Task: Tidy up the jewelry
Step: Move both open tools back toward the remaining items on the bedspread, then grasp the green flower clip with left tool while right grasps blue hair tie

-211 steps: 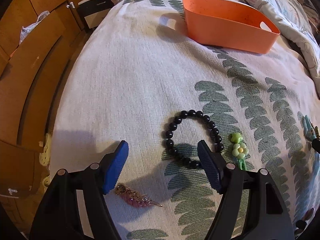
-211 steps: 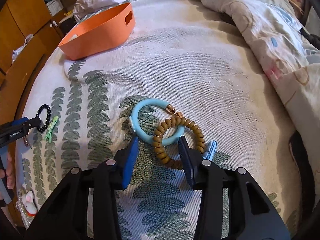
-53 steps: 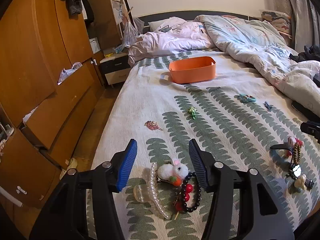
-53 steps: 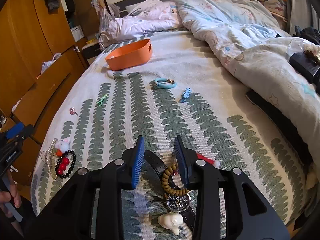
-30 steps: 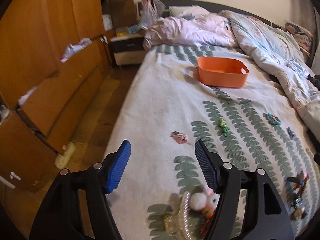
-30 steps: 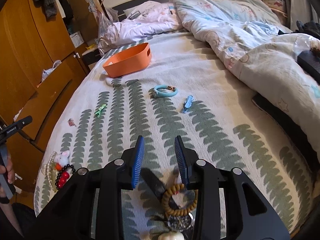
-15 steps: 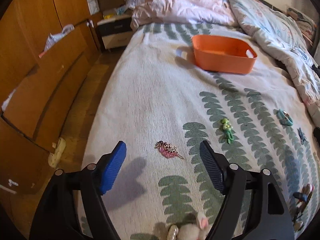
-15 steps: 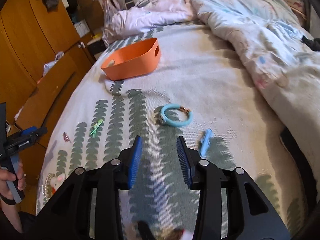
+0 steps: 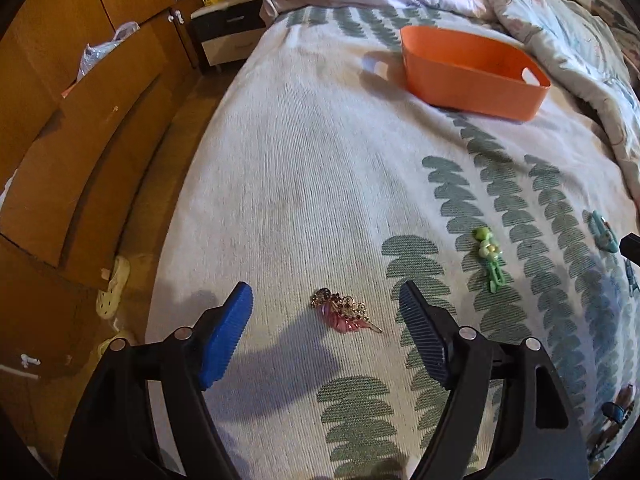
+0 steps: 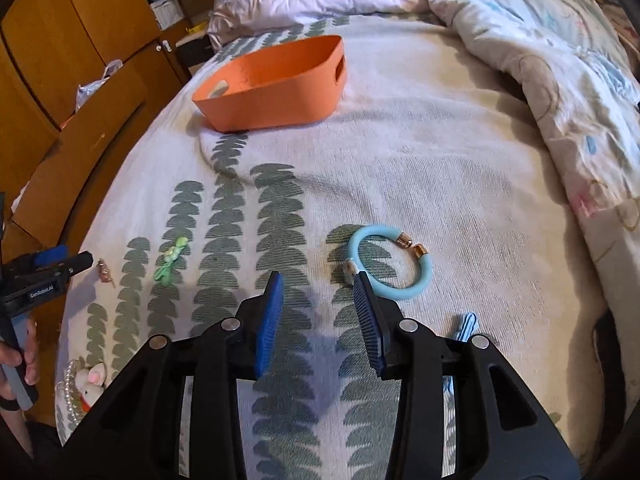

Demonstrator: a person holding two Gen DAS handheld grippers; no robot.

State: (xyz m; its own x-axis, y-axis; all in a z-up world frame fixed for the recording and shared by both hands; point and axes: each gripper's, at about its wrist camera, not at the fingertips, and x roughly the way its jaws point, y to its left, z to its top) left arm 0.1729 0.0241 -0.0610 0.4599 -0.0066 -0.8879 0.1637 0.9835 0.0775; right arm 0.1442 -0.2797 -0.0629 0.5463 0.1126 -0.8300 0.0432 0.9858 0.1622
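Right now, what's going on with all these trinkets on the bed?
A person is tidying jewelry with a gripper in each hand. The left gripper, open and empty, hangs over a pink brooch. The right gripper, also empty, is beside a blue bracelet. The orange basket waits further up the bed; a green clip lies loose.

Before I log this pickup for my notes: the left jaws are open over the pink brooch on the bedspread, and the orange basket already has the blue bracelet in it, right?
Not quite. The blue bracelet lies on the bedspread, by the right gripper, as the right wrist view shows. The rest holds: the left gripper is open over the pink brooch, and the orange basket sits farther up.
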